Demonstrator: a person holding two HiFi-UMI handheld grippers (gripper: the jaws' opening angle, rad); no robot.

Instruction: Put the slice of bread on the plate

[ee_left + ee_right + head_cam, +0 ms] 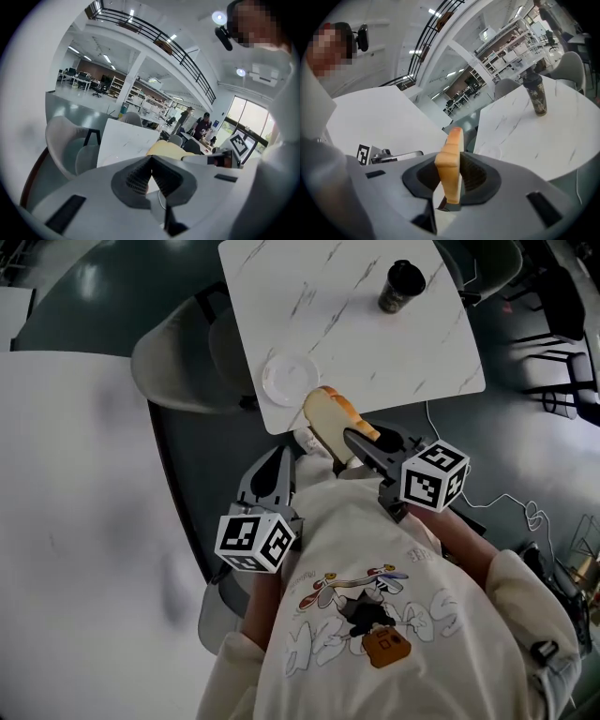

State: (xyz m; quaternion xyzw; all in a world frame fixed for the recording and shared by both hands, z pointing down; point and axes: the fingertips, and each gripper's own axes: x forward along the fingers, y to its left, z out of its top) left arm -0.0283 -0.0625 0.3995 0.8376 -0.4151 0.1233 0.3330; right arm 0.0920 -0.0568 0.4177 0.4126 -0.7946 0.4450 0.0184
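Observation:
A slice of bread (328, 416) with a golden crust stands on edge between the jaws of my right gripper (354, 439), which is shut on it, at the near edge of the white marble table (375, 343). In the right gripper view the bread (451, 159) rises upright from the pads. A small white plate (288, 379) lies on the table's near left corner, just beyond and left of the slice. My left gripper (280, 468) hangs lower, off the table, its jaws together and empty. In the left gripper view, its tips (151, 161) meet and the bread (166, 148) shows beyond them.
A dark patterned cup (401, 285) stands at the table's far side, also seen as the cup (536, 96). A grey chair (178, 362) sits left of the table, dark chairs (562, 334) at right. A large white surface (75, 502) fills the left. A white cable (511, 502) lies on the floor.

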